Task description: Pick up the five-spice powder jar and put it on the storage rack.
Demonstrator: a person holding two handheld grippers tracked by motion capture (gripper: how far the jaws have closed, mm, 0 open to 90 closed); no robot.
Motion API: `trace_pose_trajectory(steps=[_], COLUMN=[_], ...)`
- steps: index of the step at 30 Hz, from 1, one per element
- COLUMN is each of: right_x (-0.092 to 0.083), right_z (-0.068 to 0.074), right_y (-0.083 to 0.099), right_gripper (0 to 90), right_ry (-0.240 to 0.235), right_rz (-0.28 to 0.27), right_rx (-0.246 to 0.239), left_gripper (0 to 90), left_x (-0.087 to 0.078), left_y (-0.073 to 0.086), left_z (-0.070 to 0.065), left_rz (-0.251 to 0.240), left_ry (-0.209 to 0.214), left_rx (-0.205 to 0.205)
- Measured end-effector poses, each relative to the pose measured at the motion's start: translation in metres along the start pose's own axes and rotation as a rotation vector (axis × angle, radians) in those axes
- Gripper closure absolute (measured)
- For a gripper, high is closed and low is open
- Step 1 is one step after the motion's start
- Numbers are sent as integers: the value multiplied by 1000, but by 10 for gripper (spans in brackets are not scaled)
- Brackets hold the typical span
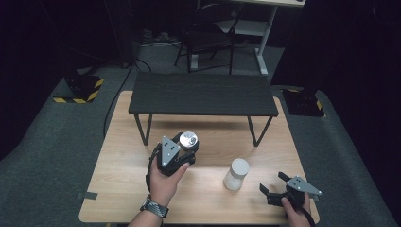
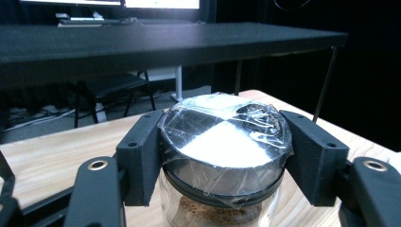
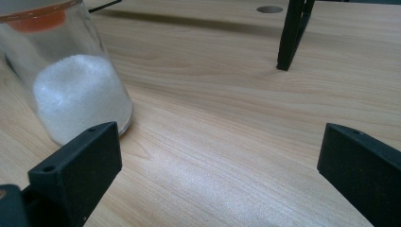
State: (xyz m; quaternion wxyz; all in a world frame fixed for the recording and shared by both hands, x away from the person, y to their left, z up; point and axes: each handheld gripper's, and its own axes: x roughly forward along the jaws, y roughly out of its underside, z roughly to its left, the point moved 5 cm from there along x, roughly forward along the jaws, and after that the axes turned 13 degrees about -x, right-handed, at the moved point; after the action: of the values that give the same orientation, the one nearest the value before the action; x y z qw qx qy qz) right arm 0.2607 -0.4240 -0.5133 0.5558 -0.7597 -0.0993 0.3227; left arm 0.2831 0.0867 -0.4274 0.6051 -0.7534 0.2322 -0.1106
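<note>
- Table (image 1: pixel 118 189): light wood top, all four edges in the high view; dark floor surrounds it. The widest bare stretch runs along the left edge and the near-left corner.
- Shelf (image 1: pixel 203 94): a black board on thin metal legs, standing across the far half of the table and reaching almost to both side edges. Open wood lies under it between the legs; one leg (image 3: pixel 289 38) stands in the right gripper view, well apart from that gripper.
- Left gripper (image 1: pixel 185 150): held in the person's left hand (image 1: pixel 165 182) near the middle of the table, just in front of the shelf's near edge. Its jaws pinch the jar from both sides, pads flat against the lid's rim.
- Right gripper (image 1: pixel 273 187): at the near-right corner, close to the near edge, in the right hand (image 1: pixel 295 215). Its jaws stand spread wide with bare wood between them, touching nothing.
- Salt jar (image 1: pixel 236 174): a clear jar part full of white grains, upright between the two grippers, right of centre and nearer the near edge; just beyond the right gripper's left jaw, apart from it.
- Jar (image 2: pixel 224 156): glass with a shiny metal lid under clear film and brown contents at the bottom, clamped in the left gripper below the level of the shelf board.
</note>
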Motion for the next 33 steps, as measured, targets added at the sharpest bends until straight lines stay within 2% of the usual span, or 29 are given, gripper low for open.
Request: trace_pose_trajectory(steps=[3,16,26,29,33], right_x=[0,0,0,0,0], right_z=[0,0,0,-1,-1], right_y=[0,0,0,0,0], right_gripper=[1,1,1,1,1], right_ry=[2,-3,-8,-10,-9], right_rz=[-1,1,2,1,1], right_rx=[-2,-3,-5,-8,-6], left_gripper=[349,349,349,349,349], left_x=[-2,-8,-2,0,3], left_y=[-6,-39,-66,-74,-82], left_z=[-1,-11,-14,-15,-15], left_rz=[-8,-36,-71,-83,-102], left_ry=[-2,-4,-10,-19,-23], left_rx=[-6,24,35,49,44])
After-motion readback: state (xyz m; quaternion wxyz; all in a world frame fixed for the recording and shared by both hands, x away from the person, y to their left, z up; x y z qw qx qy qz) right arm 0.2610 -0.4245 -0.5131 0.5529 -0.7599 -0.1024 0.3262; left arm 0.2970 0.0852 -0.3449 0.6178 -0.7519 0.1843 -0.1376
